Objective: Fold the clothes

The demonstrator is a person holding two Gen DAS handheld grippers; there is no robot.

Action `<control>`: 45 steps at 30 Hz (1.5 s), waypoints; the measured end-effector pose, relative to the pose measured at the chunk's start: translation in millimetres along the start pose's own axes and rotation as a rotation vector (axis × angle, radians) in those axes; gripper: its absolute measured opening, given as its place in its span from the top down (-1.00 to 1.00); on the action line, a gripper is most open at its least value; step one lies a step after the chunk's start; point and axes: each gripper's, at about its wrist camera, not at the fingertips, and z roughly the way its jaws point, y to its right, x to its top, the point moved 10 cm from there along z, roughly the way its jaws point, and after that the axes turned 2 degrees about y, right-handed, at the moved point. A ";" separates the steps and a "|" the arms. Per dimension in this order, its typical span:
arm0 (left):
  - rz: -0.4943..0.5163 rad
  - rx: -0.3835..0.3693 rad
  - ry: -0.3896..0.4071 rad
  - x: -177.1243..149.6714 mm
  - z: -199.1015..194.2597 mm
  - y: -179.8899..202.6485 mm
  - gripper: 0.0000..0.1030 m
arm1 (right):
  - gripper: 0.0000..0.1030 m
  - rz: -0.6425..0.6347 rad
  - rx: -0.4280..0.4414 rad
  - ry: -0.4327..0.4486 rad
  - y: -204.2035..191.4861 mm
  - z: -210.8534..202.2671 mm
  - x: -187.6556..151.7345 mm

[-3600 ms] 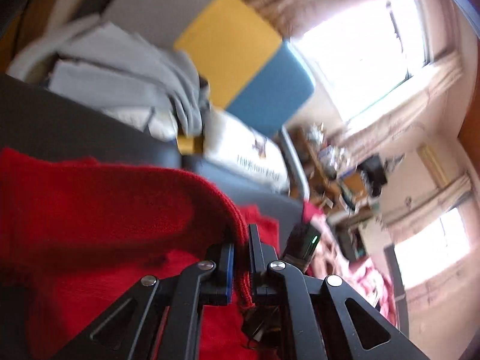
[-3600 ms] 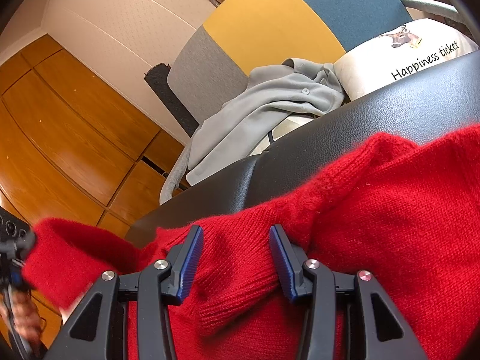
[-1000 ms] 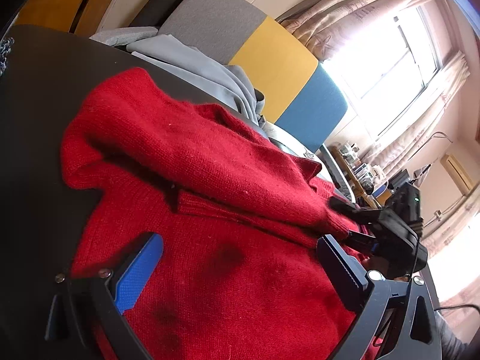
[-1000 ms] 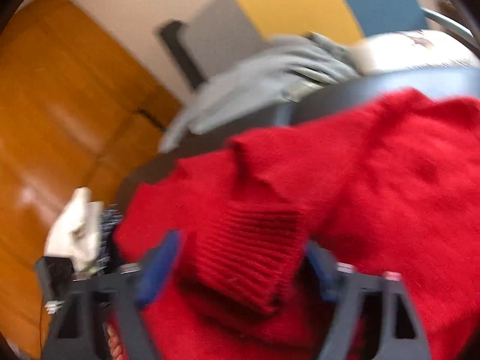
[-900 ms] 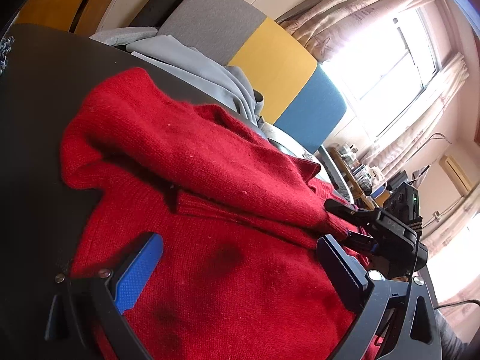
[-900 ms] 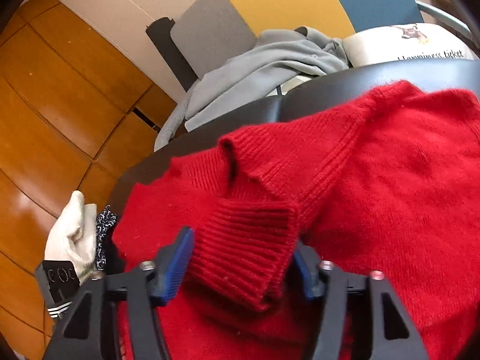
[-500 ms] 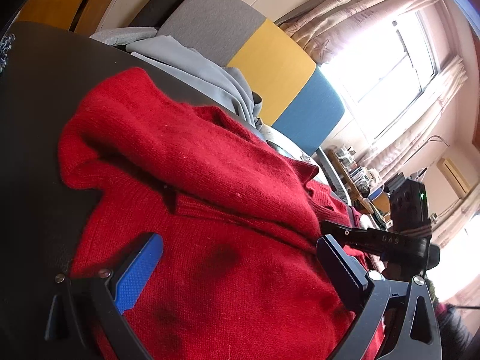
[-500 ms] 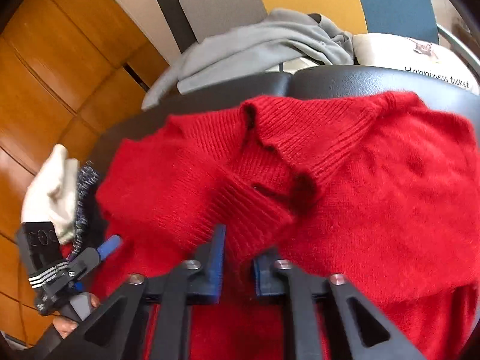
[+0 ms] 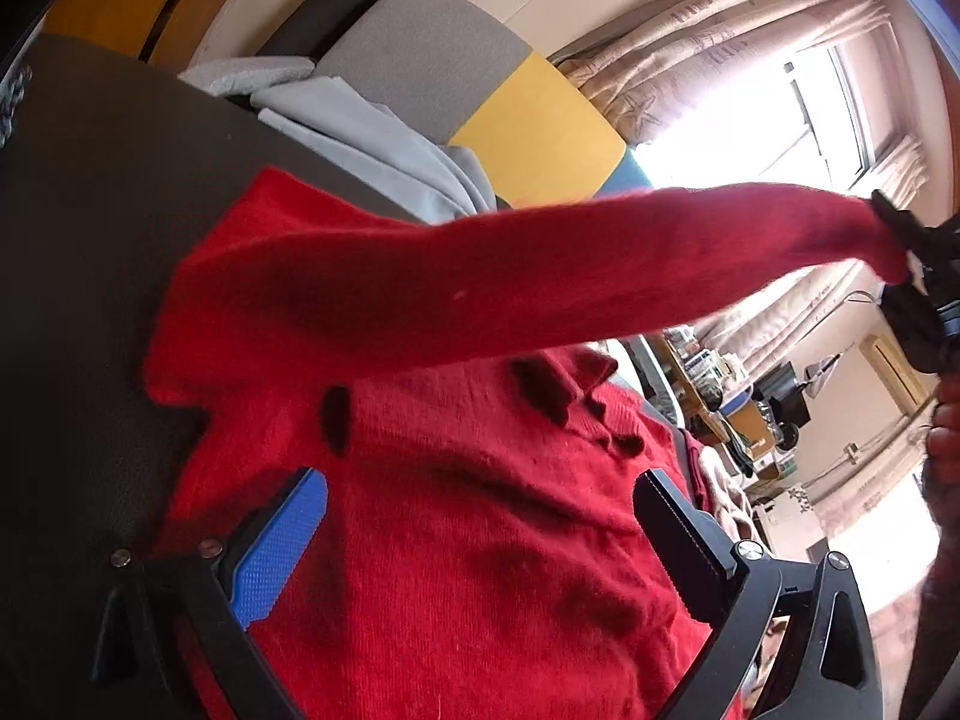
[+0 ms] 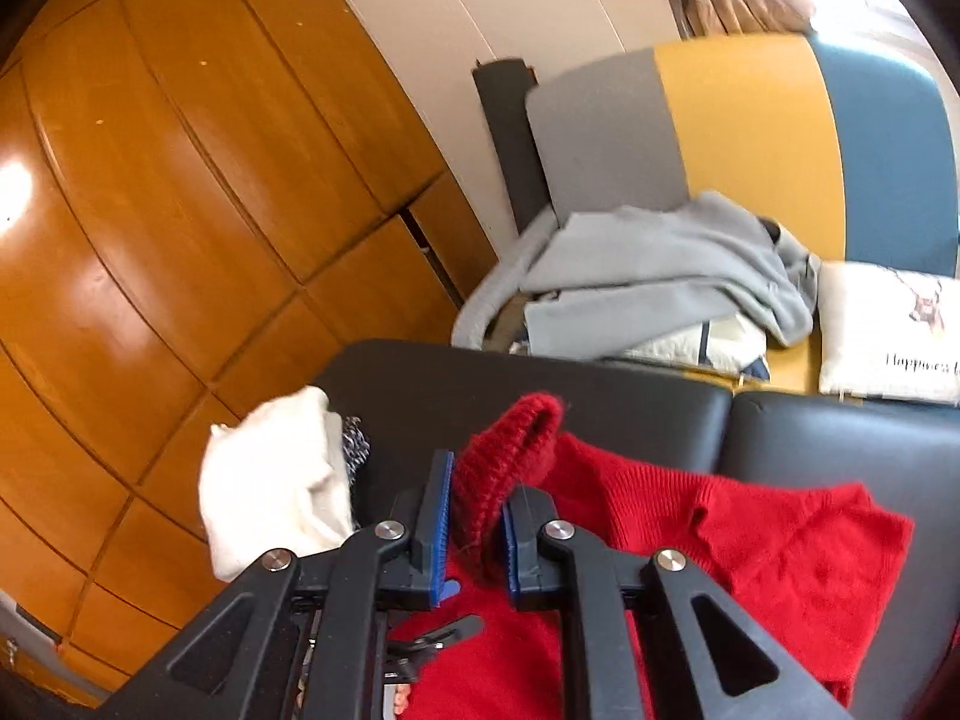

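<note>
Above sweater (image 9: 480, 540) | right tool (image 10: 474, 516) clamps cuff (image 10: 516, 444) — now lifted | left tool (image 9: 480, 528) — spread, unmoved

One red sweater (image 9: 456, 540), one grey garment (image 10: 660, 270), one pillow (image 10: 882, 336).

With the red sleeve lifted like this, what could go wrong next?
1. The right tool pinches only the ribbed cuff; the knit could slip out or stretch as the sleeve is pulled taut.
2. The left tool is open above the sweater, so nothing pins the body; it may drag across the black surface and bunch.
</note>
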 end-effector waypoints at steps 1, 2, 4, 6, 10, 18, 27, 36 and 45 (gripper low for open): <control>-0.004 -0.015 0.006 4.9 -0.5 3.6 -0.99 | 0.76 0.008 -0.011 0.016 4.4 -5.2 3.0; -0.003 -0.022 0.012 8.9 -1.1 6.4 -0.99 | 0.76 0.017 -0.021 0.032 8.7 -10.5 5.9; 0.007 -0.025 0.023 14.3 -2.8 9.9 -0.99 | 0.76 0.046 -0.051 0.060 24.3 -18.9 7.8; 0.010 -0.028 0.028 16.5 -4.7 12.1 -0.99 | 0.76 0.113 -0.088 0.073 55.5 -28.1 2.5; -0.007 -0.004 0.001 8.8 -1.0 0.1 -0.99 | 0.76 0.248 -0.158 0.080 118.1 -39.3 -15.3; -0.021 0.016 -0.047 -17.8 -1.9 -16.9 -0.99 | 0.44 0.546 -0.274 0.027 242.5 -31.6 -111.6; 0.020 0.040 -0.041 -25.4 0.2 -18.7 -0.99 | -0.02 0.685 -0.142 0.118 265.0 -56.4 -188.7; 0.028 0.045 -0.039 -27.1 2.2 -19.4 -0.99 | -0.03 0.524 -0.193 0.083 253.1 -18.4 -193.0; 0.023 0.035 -0.036 -26.7 3.1 -18.7 -0.99 | 0.75 0.422 -0.185 0.071 229.0 -38.4 -148.3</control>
